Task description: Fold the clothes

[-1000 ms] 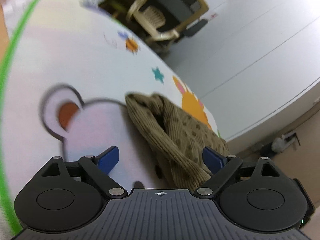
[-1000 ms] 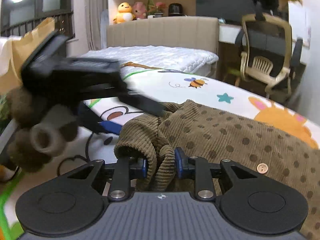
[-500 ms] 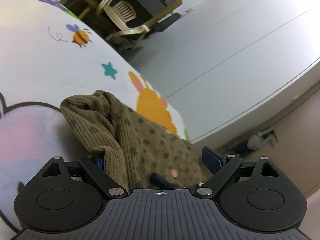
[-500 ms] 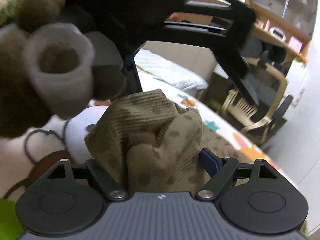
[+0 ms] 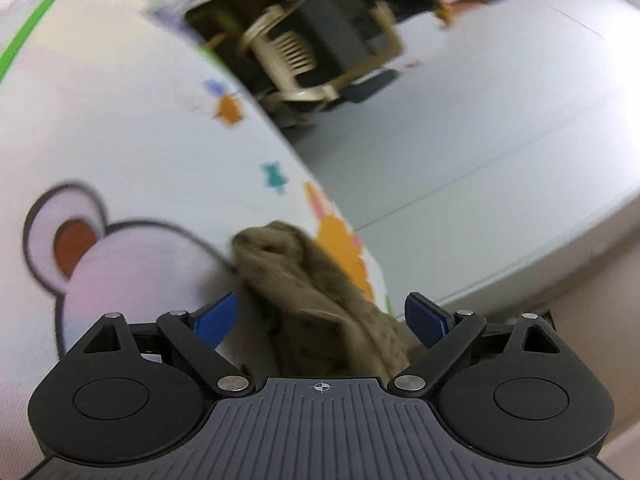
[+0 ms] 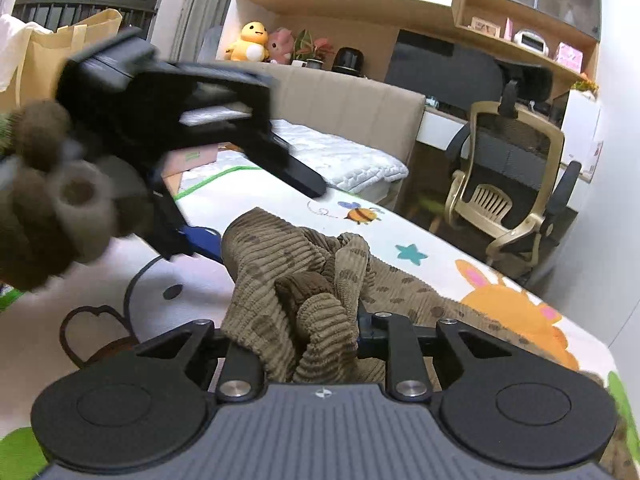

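- Corduroy garment [image 6: 280, 280], olive-brown with dark dots, is bunched up right at the right gripper [image 6: 292, 340] and trails off to its right across the cartoon-print mat [image 6: 400, 236].
- Right gripper: jaws pinched in on a thick wad of the corduroy; fabric fills the gap and bulges up over the fingers, left pad hidden by cloth.
- Left gripper [image 5: 320, 320]: jaws spread wide, blue pads [image 5: 424, 316] clear on both sides. A ridge of the same garment [image 5: 312, 292] runs straight ahead between them; it sits close to the left pad, contact can't be confirmed because of the blur.
- Right wrist view: the left gripper [image 6: 192, 236] sits up and to the left of the right one, held by a brown-gloved hand [image 6: 60, 208], its blue tip just beside the garment's left edge.
- Mat under both grippers shows a bear outline [image 5: 80, 240], teal star [image 6: 412, 254], bee [image 6: 360, 214] and orange rabbit [image 6: 508, 304].
- Ahead and right of the right gripper: office chair [image 6: 512, 200]. Further ahead: a bed headboard [image 6: 352, 104].
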`<state>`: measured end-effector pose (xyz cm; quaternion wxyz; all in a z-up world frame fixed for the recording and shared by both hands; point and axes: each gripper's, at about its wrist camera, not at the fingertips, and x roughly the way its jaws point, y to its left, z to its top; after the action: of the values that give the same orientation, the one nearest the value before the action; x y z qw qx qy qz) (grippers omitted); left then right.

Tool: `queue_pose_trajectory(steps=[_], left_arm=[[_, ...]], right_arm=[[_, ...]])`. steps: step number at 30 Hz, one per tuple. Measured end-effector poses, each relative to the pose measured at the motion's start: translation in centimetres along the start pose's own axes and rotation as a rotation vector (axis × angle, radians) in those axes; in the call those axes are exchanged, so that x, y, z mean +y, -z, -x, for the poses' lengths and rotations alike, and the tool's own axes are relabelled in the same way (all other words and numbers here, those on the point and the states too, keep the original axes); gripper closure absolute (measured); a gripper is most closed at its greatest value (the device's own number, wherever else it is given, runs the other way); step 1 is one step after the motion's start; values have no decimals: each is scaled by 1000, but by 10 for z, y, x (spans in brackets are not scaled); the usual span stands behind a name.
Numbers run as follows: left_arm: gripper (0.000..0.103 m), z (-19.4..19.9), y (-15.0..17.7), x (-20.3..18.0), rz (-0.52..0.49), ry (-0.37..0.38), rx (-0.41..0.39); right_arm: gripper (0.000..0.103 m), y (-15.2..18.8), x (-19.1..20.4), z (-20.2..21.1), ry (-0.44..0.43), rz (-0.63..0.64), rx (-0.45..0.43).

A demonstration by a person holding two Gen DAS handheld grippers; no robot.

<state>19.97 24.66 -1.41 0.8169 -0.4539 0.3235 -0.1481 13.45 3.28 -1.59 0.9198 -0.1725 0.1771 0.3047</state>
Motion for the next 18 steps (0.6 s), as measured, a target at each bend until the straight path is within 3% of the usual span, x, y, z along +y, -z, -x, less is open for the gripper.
queue_pose_trajectory(steps=[2,6,13,15,18], left_arm=[[9,-16,-2,2,22,-21,14],[11,-49,-12,-22,-34,-45,2],[10,-88,2,-135,-280,121,62],[10,-107,12,-166,-336,167,99],[9,-131,28,-206,-415,218,137]], right_arm=[[81,1,-3,6,-13,-20,-5],[82,0,-21,31,-35,-86,-48],[83,13,-111,100,48,-238,-142],[83,27,-143,115,98,-302,-124],[83,58,-181,122,173,-339,-26]])
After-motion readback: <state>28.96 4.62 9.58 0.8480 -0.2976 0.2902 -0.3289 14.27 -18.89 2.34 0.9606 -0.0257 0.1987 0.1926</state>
